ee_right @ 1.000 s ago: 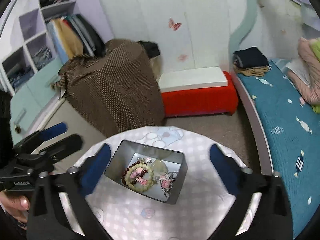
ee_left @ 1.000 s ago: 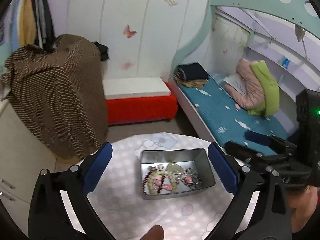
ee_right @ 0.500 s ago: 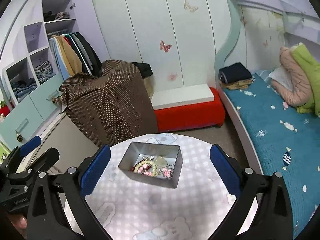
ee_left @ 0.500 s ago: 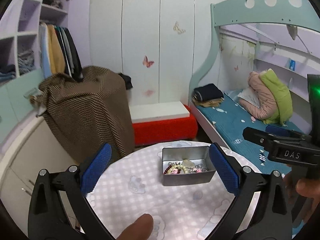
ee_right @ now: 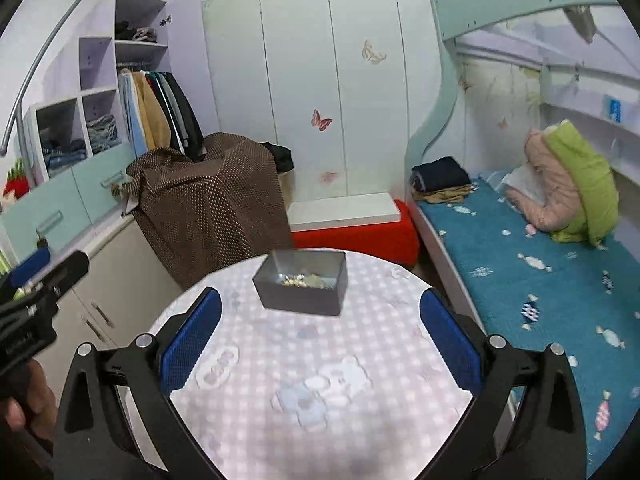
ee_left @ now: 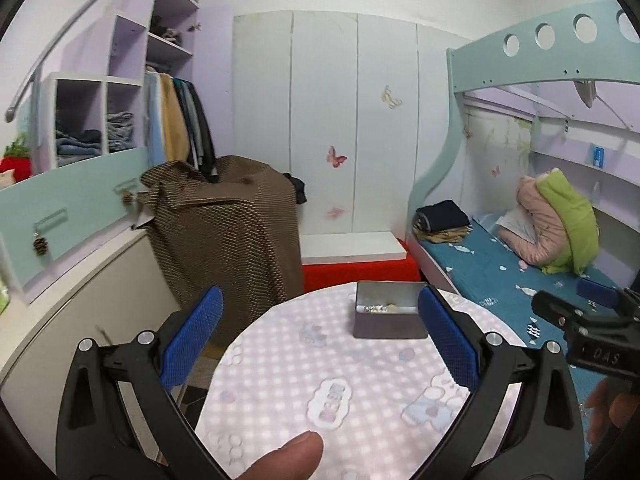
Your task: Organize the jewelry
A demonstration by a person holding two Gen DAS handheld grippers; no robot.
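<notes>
A grey metal box [ee_left: 386,316] [ee_right: 302,286] stands near the far edge of a round table [ee_left: 320,380] [ee_right: 320,368] with a pink checked cloth. Jewelry [ee_left: 378,307] [ee_right: 304,280] lies inside it, only partly seen over the rim. My left gripper [ee_left: 318,344] is open and held back from the box, nothing between its blue pads. My right gripper [ee_right: 320,344] is open too, well short of the box. Each gripper shows at the edge of the other's view, the right gripper [ee_left: 588,320] and the left gripper [ee_right: 36,280].
A brown cloth-covered stand [ee_left: 228,240] is behind the table on the left, a red bench [ee_left: 356,268] behind it, and a bed [ee_right: 520,264] with folded clothes on the right. A cabinet [ee_left: 72,320] runs along the left. A fingertip [ee_left: 288,456] shows at the bottom.
Both grippers have pulled back and tilted up from above the box, so it now looks smaller and farther away. Both stayed open.
</notes>
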